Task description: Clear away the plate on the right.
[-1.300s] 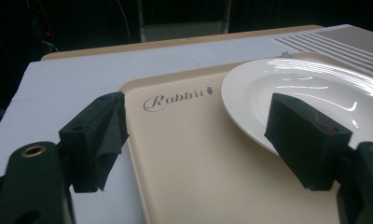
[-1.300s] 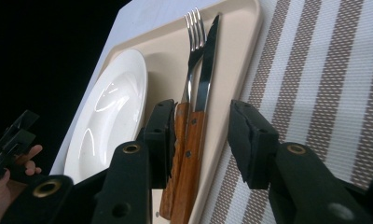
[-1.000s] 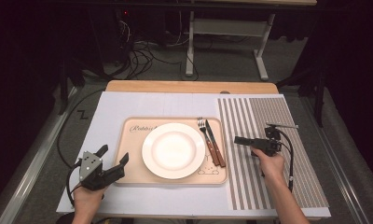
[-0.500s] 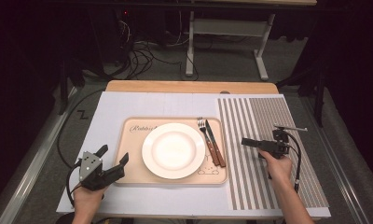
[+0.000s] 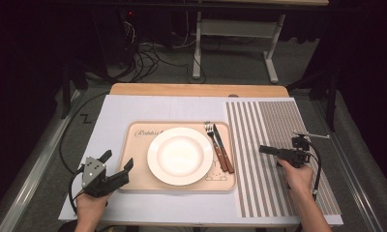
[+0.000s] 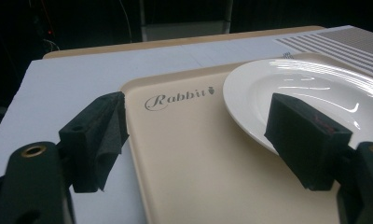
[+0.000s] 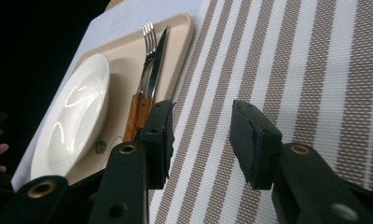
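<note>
hands sit nearest, low at your edge of the table. your left gripper (image 5: 115, 168) rests at the near left corner of the tray (image 5: 138, 140), jaws spread wide and empty, one black pad out over the white sheet (image 6: 58, 79), the other over the rim of the plate (image 5: 180, 155). your right gripper (image 5: 264, 149) hovers over the striped placemat (image 5: 278, 121), jaws partly apart with nothing between them, aimed at the tray's right side. from its own view the fork (image 7: 147, 51) and knife (image 7: 157, 56) lie side by side just beyond the tips, wooden handles toward you, beside the plate and apart from it. farther off, the tray's "rabbit" lettering (image 6: 180, 97), then the wooden table edge (image 5: 196, 90). it looks like the approach step, with nothing picked up yet. next you likely need to ease the right gripper across to the handles, line the jaws over one piece, and close only once a handle sits squarely between the pads.
</note>
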